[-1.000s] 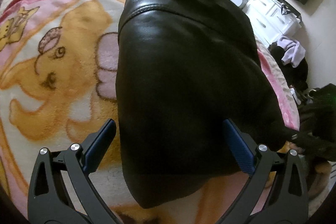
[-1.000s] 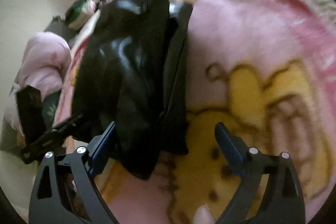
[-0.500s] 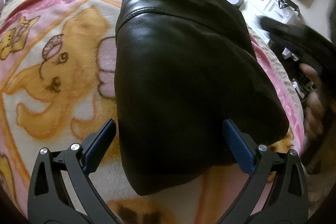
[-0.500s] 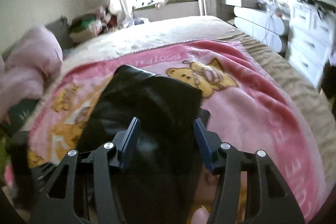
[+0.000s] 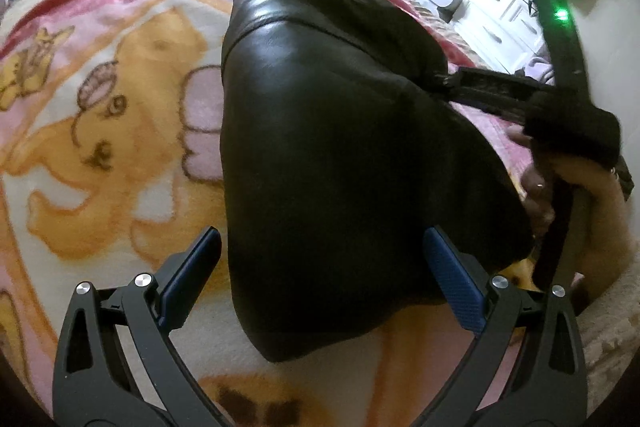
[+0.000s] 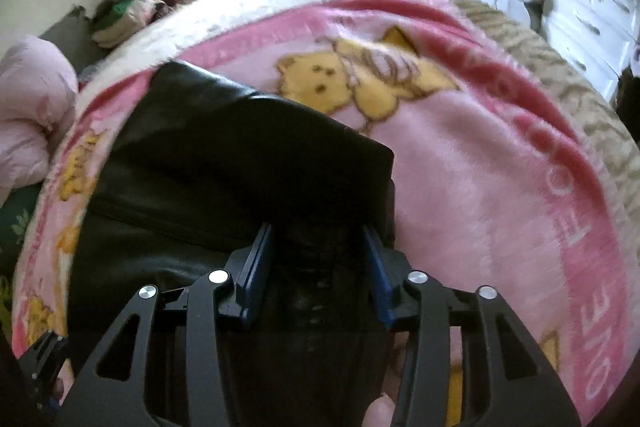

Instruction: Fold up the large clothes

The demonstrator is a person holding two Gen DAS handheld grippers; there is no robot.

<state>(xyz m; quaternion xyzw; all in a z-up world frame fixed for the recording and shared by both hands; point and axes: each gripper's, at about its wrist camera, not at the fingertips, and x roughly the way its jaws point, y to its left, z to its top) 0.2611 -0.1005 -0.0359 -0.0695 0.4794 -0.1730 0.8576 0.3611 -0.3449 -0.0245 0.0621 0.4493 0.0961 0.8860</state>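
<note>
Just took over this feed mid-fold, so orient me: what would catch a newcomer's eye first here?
A shiny black leather garment, folded into a thick bundle, lies on a pink cartoon-bear blanket covering the bed. The right gripper has a fold of it between its blue pads at the near edge, while the left gripper hovers wide open over the bundle's near corner. White drawers stand beyond the bed.
</note>
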